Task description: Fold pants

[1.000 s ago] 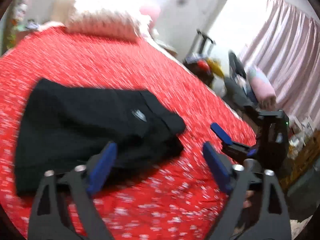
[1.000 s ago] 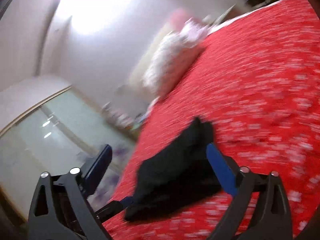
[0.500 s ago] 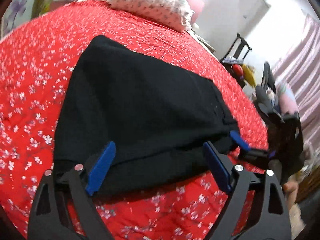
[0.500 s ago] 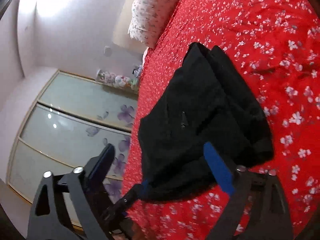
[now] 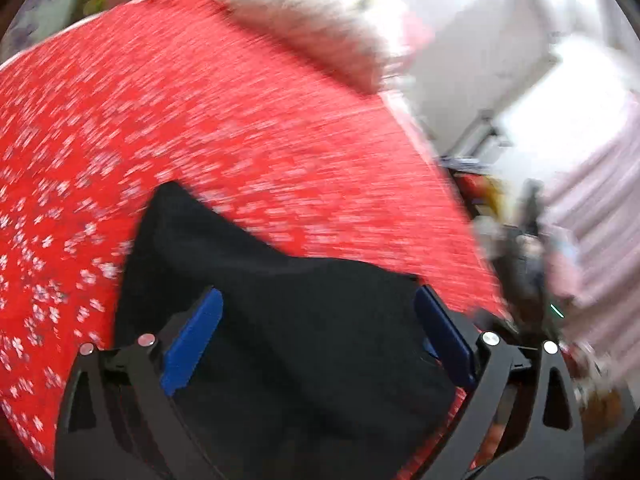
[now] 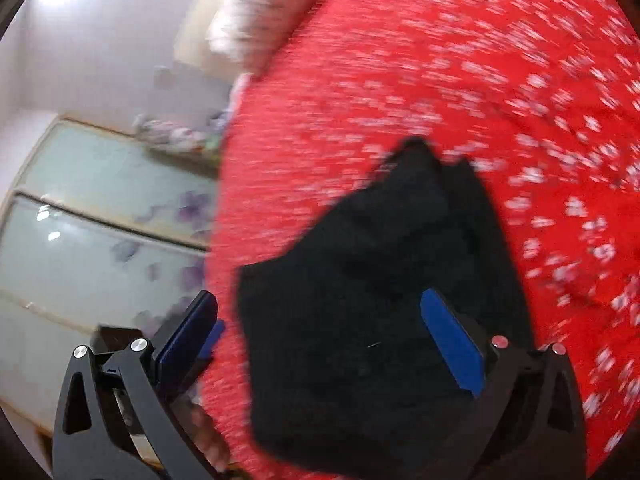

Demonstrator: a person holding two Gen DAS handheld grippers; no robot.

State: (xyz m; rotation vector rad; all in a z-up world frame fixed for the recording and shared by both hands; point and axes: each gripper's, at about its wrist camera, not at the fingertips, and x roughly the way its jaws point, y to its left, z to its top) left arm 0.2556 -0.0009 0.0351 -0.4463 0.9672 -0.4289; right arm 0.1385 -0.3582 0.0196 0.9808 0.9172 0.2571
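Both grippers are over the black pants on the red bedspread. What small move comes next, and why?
Probably lower both and close on the near edge. The left gripper and right gripper are open with the black fabric pants between their fingers, ungripped. The pants lie bunched on the red floral bedspread; blur hides finer folds.

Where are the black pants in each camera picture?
Left wrist: the pants fill the lower middle, between the open left claw and spreading beyond it.
Right wrist: the pants sit at lower center, between the open right claw's fingers.
Shared landmark: the red flowered bedspread under the pants, with the pillow at its far end.
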